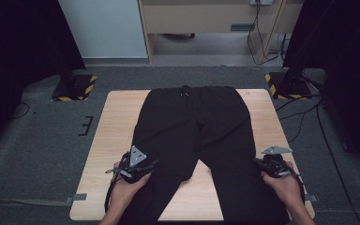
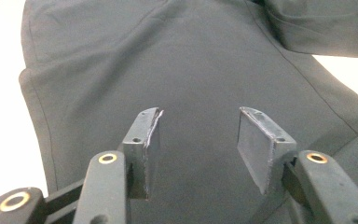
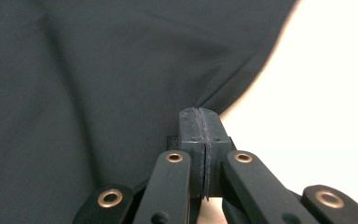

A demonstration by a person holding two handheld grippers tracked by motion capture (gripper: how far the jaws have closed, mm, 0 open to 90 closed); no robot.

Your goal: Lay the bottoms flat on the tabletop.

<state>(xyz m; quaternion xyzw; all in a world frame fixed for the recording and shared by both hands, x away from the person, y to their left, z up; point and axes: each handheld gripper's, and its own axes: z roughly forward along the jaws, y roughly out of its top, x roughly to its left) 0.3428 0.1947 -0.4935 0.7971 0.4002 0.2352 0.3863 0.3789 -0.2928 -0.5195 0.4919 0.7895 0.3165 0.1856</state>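
While black trousers [image 1: 194, 136] lie flat on the counter [image 1: 115, 122], my left tool [image 2: 198, 140] hovers half-open, empty; my right tool [image 3: 200, 122] is closed, pinching their outer edge

Black trousers [image 1: 194, 136] lie flat on the wooden table [image 1: 115, 117], both grippers at their legs.

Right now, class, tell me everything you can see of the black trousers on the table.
The black trousers look like soft, matte woven cloth. They lie flat on the wooden table, waistband and drawstring at the far edge, legs spread towards the person and running over the near edge. The left hand-held gripper hovers open over one leg; the right hand-held gripper is shut at the outer edge of the other leg.
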